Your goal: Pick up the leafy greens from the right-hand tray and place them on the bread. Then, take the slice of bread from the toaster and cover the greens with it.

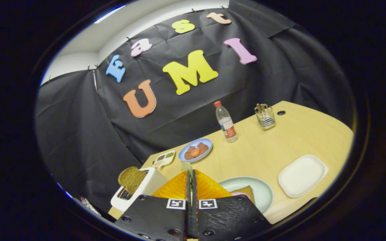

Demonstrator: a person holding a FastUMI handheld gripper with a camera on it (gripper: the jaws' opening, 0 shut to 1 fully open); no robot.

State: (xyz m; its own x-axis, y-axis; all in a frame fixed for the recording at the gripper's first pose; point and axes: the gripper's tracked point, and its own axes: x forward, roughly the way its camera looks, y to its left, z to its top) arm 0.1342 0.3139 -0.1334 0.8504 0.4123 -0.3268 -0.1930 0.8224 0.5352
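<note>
My gripper (190, 174) is shut, its fingers pressed together with nothing seen between them, held above the near edge of the table. Just left of the fingers stands a white toaster (146, 189) with a brown slice of bread (131, 179) sticking up out of its slot. Right of the fingers lies a pale green plate (263, 190) carrying a slice of bread (246, 191), mostly hidden behind the right finger, with something pink at its near edge. Further right, the white tray (302, 175) lies bare.
Beyond the fingertips sit a blue plate (195, 150) of reddish food and a small white dish (164, 159) with dark and green fillings. A plastic bottle (226, 122) and a metal holder (265, 116) stand at the back of the yellow table (273, 144).
</note>
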